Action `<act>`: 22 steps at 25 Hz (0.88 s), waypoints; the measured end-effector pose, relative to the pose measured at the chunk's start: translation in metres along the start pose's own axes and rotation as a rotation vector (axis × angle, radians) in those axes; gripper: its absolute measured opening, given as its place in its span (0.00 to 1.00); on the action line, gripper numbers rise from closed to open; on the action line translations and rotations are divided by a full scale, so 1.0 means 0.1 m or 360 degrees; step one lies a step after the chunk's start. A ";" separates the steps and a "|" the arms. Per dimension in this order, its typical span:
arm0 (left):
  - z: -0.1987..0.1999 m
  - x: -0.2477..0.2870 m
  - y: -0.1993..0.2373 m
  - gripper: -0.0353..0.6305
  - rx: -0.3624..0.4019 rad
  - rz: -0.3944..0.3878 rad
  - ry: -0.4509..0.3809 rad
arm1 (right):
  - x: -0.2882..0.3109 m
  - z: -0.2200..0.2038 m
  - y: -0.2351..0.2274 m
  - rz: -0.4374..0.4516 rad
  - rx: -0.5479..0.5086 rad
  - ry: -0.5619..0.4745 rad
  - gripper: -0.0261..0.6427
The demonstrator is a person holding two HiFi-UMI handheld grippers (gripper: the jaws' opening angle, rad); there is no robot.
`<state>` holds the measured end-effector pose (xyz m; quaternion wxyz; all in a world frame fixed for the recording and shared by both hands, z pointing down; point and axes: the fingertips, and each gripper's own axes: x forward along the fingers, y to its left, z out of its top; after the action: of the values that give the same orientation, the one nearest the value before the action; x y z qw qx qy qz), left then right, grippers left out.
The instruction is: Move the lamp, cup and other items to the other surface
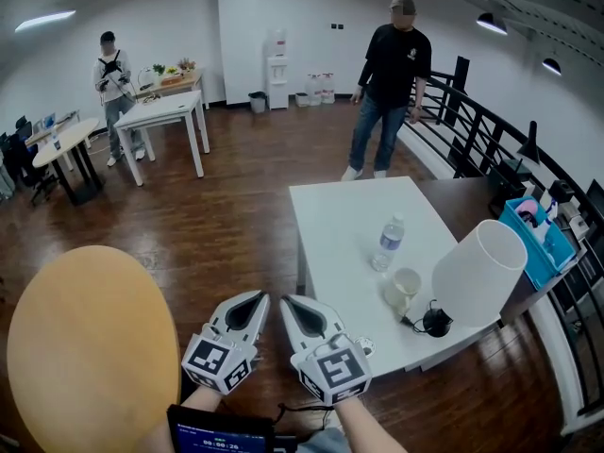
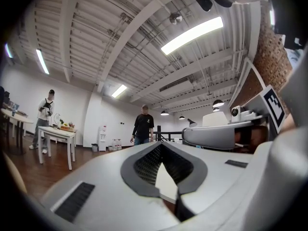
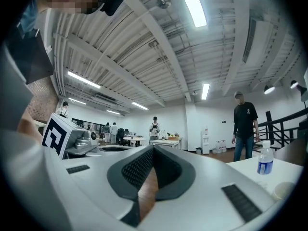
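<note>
The left claw (image 1: pixel 247 308) and right claw (image 1: pixel 297 314) are both closed with nothing in them. They are held level, side by side, over the floor (image 1: pixel 236 234) in the gap between the two worktops, a neutral carry that is close to either surface. The lamp (image 1: pixel 477 272), cup (image 1: pixel 404 286) and bottle (image 1: pixel 389 243) sit grouped at the near right of the white worktop (image 1: pixel 330 215). The cup is just beside the lamp's shade and the bottle a little behind it. Whether the lamp stands or lies tipped is unclear. What shows of the round worktop (image 1: pixel 90 347) at the left is bare. So the white worktop may be where the things wait to be carried off, or where they have been set down; the scene fits both. The bottle's blue label is too small to read. The cubes (image 1: pixel 335 366) bear only square markers, and the digits on the screen (image 1: pixel 219 437) below are illegible.
</note>
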<state>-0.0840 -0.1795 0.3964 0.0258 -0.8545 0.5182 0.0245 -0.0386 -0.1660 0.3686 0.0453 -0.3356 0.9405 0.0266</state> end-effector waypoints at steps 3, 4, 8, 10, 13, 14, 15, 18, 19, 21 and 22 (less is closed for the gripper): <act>0.02 0.00 0.00 0.07 -0.0005 0.0005 -0.0007 | 0.00 0.02 -0.01 -0.0007 -0.0019 -0.0011 0.04; 0.02 0.00 0.00 0.07 -0.0006 0.0008 -0.0011 | -0.01 0.03 -0.01 -0.0008 -0.0020 -0.0017 0.04; 0.06 -0.04 0.01 0.07 -0.0008 0.0016 -0.0019 | 0.01 0.04 0.02 -0.0004 -0.0008 -0.0010 0.04; 0.06 -0.05 0.02 0.07 -0.0011 0.0019 -0.0025 | 0.01 0.03 0.04 0.0000 -0.0004 -0.0007 0.04; 0.07 -0.06 0.02 0.07 -0.0011 0.0022 -0.0028 | 0.01 0.02 0.05 0.0001 -0.0004 -0.0012 0.04; 0.07 -0.05 0.02 0.07 -0.0011 0.0023 -0.0027 | 0.01 0.02 0.04 0.0001 -0.0004 -0.0011 0.04; 0.07 -0.05 0.02 0.07 -0.0012 0.0023 -0.0027 | 0.01 0.01 0.04 0.0000 -0.0004 -0.0008 0.04; 0.05 -0.05 0.00 0.07 -0.0013 0.0021 -0.0024 | 0.00 -0.01 0.03 -0.0003 -0.0006 -0.0001 0.04; 0.04 -0.05 -0.01 0.07 -0.0013 0.0019 -0.0018 | 0.00 -0.02 0.03 -0.0005 -0.0006 -0.0002 0.04; 0.05 -0.04 -0.03 0.07 -0.0010 0.0015 -0.0008 | 0.00 -0.02 0.02 -0.0007 -0.0007 0.0000 0.04; 0.05 -0.04 -0.03 0.07 -0.0011 0.0013 -0.0011 | 0.00 -0.02 0.02 -0.0005 -0.0005 0.0005 0.04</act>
<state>-0.0833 -0.1746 0.3918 0.0245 -0.8523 0.5216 0.0295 -0.0403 -0.1642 0.3702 0.0433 -0.3371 0.9401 0.0276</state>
